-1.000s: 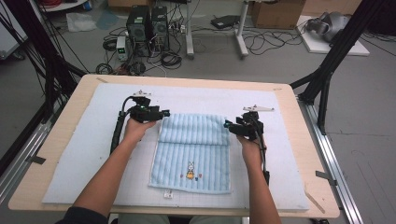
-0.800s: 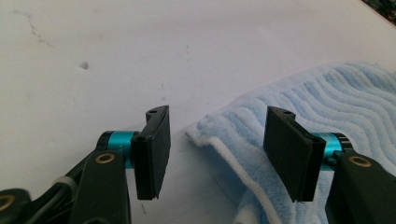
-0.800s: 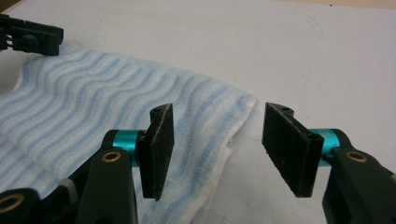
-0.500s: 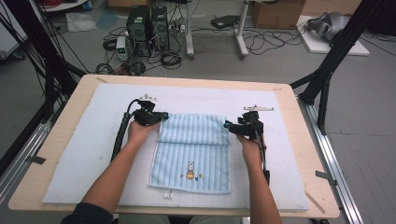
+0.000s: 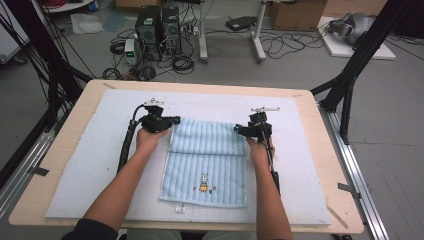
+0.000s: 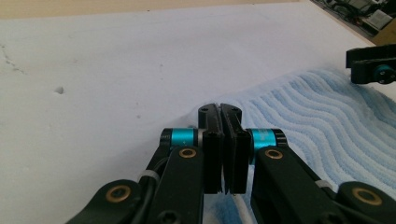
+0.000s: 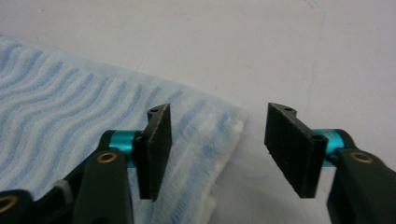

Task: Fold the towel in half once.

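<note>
A folded light-blue towel (image 5: 207, 160) lies mid-table on the white mat (image 5: 85, 165). The left gripper (image 5: 172, 120) has its jaws pinched together at the towel's far-left corner; whether cloth sits btwn the pads can't be told. The right gripper (image 5: 239, 129), jaws apart and just closing, straddles the far-right corner w/o pressing it.

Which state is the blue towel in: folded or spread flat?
Folded. The towel has its far part doubled over, with a fold edge crossing it above the rabbit picture.
</note>
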Demonstrator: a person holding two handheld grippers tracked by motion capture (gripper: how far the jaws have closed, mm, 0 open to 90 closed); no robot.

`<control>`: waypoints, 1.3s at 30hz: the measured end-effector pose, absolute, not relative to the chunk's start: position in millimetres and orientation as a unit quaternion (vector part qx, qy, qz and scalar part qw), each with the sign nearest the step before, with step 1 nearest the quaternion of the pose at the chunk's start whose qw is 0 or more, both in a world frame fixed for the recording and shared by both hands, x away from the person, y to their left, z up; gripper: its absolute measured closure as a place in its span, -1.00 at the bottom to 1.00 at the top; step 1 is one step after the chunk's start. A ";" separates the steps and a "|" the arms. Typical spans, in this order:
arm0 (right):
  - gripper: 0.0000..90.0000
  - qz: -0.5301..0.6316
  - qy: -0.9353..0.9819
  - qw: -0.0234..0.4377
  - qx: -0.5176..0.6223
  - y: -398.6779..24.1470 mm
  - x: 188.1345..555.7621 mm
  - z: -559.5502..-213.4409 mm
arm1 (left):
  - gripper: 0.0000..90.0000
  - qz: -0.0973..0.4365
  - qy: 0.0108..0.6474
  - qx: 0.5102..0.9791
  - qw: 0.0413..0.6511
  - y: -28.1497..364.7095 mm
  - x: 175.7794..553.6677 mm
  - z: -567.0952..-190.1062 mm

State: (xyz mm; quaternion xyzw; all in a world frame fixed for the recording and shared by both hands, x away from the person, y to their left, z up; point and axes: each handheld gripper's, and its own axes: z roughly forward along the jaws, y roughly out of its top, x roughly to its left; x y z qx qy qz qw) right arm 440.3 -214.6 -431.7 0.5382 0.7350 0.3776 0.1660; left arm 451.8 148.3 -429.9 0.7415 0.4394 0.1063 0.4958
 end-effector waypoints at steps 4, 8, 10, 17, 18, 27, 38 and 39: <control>0.20 0.350 0.751 0.159 0.536 -205.3 449.9 -433.5 | 0.93 0.103 0.436 0.742 0.499 148.0 451.8 -430.4; 0.35 0.338 0.761 0.156 0.531 -201.5 452.7 -438.1 | 0.94 0.099 0.435 0.744 0.498 148.4 452.7 -431.8; 0.45 0.339 0.758 0.156 0.535 -202.7 452.8 -438.1 | 0.93 0.097 0.434 0.745 0.498 148.9 452.8 -432.4; 0.80 0.331 0.767 0.158 0.527 -204.5 451.5 -436.6 | 0.94 0.093 0.431 0.742 0.504 147.1 451.6 -431.0; 0.85 0.330 0.768 0.160 0.526 -204.4 450.9 -436.0 | 0.93 0.092 0.431 0.742 0.504 147.0 451.4 -430.7; 0.99 0.361 0.767 0.184 0.498 -203.7 441.3 -417.8 | 0.93 0.093 0.420 0.727 0.536 152.9 445.7 -415.8; 0.66 0.396 0.752 0.179 0.496 -213.7 429.5 -402.1 | 0.93 0.095 0.410 0.723 0.548 159.6 436.0 -402.6; 0.53 0.394 0.748 0.177 0.503 -213.8 431.4 -404.6 | 0.93 0.094 0.413 0.721 0.548 159.2 436.3 -403.7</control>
